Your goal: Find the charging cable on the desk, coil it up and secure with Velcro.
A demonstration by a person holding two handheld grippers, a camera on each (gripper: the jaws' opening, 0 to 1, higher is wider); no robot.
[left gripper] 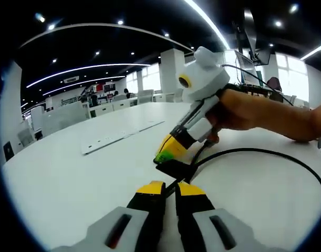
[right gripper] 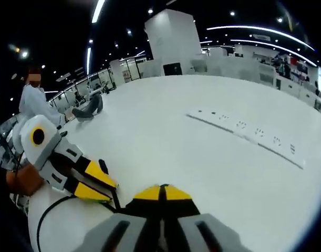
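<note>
The black charging cable (left gripper: pixel 286 156) curves in a wide loop over the white desk (left gripper: pixel 60 184) and runs back between my left gripper's (left gripper: pixel 170 188) yellow-tipped jaws, which are shut on it. Just beyond them lies a flat black Velcro strap (left gripper: pixel 175 169). My right gripper (left gripper: pixel 168 152), held by a hand (left gripper: pixel 255 113), comes in from the right, tilted down with its tips closed on the strap's edge. In the right gripper view its own jaws (right gripper: pixel 160 191) meet with no gap. There the left gripper (right gripper: pixel 100 185) enters from the left, with a cable loop (right gripper: pixel 42 223) below it.
A long white power strip (left gripper: pixel 118 137) lies flat on the desk (right gripper: pixel 176 121) and also shows across the right gripper view (right gripper: pixel 249 131). A dark object (right gripper: pixel 89 107) rests near the far desk edge, beside a person in white (right gripper: pixel 34 100). Office desks and pillars stand behind.
</note>
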